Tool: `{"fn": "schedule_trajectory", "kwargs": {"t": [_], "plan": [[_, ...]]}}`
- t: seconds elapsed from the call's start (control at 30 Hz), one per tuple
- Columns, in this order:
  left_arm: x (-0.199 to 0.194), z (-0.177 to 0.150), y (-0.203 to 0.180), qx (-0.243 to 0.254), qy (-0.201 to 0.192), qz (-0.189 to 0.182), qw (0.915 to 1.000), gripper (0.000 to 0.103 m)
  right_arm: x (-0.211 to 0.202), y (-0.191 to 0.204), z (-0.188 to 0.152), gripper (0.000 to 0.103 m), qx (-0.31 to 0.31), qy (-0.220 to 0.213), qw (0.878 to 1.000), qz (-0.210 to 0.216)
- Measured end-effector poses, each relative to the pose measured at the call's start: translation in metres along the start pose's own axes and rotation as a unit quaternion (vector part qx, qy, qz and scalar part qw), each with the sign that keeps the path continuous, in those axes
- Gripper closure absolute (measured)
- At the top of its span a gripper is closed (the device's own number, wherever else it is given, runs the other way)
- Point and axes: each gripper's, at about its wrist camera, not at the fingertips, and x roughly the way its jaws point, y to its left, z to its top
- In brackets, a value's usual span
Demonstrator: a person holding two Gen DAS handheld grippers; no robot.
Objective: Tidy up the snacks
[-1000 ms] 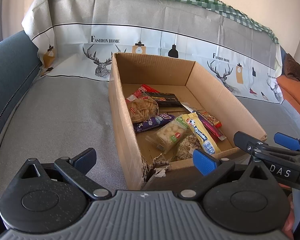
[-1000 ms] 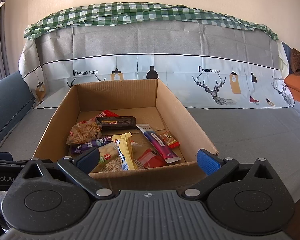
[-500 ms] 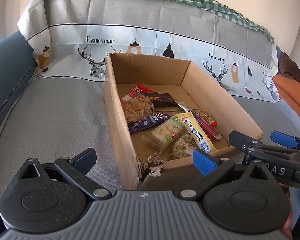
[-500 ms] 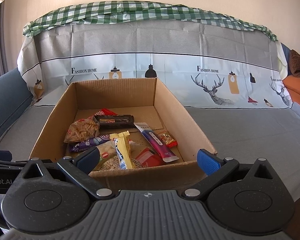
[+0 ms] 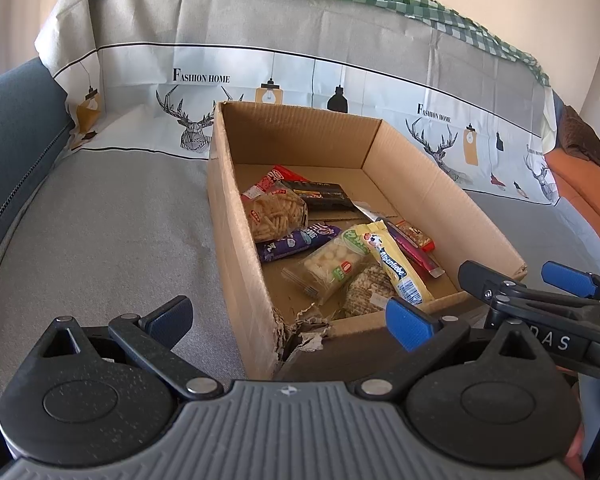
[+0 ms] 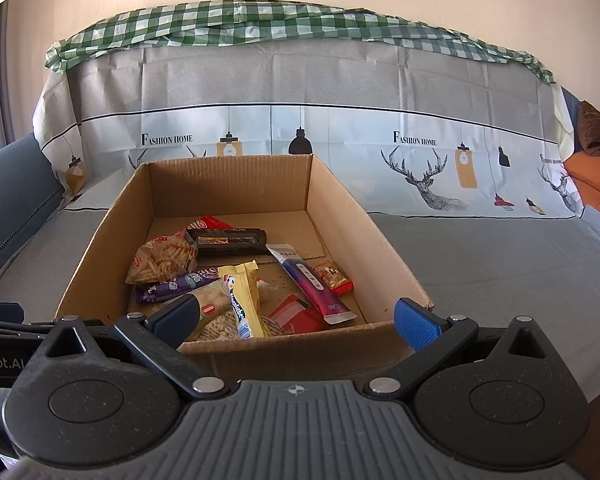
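An open cardboard box (image 5: 236,240) (image 6: 380,240) sits on the grey cloth and holds several snacks: a bag of yellow sticks (image 5: 274,212) (image 6: 162,260), a purple bar (image 5: 296,240) (image 6: 176,284), a black pack (image 5: 320,194) (image 6: 230,240), a yellow bar (image 5: 396,266) (image 6: 242,300), a magenta bar (image 6: 314,286) and a small red pack (image 6: 334,278). My left gripper (image 5: 288,318) is open and empty, just before the box's torn near corner. My right gripper (image 6: 296,318) is open and empty at the box's near wall; it also shows in the left wrist view (image 5: 528,280).
A printed grey cover (image 6: 340,80) with a green checked cloth (image 6: 260,24) rises behind the box. A dark blue cushion (image 5: 12,128) lies at the left, orange fabric (image 5: 580,192) at the right. Grey cloth (image 5: 100,240) spreads beside the box.
Both grippers have drawn back and risen slightly, so the box sits a little lower and farther in both views. The snacks have not moved. Both grippers stay open.
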Motion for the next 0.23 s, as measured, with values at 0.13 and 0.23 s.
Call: {"fn": "schedule_trajectory", "kwargs": {"t": [0.13, 0.23], "plan": [[0.0, -0.0005, -0.0003, 0.001, -0.002, 0.0, 1.0, 0.0, 0.0, -0.0004, -0.0001, 0.001, 0.0, 0.0, 1.0, 0.0], [0.0004, -0.0018, -0.0007, 0.006, -0.003, 0.002, 1.0, 0.0, -0.0002, -0.0001, -0.0001, 0.001, 0.0, -0.001, 1.0, 0.001]]}}
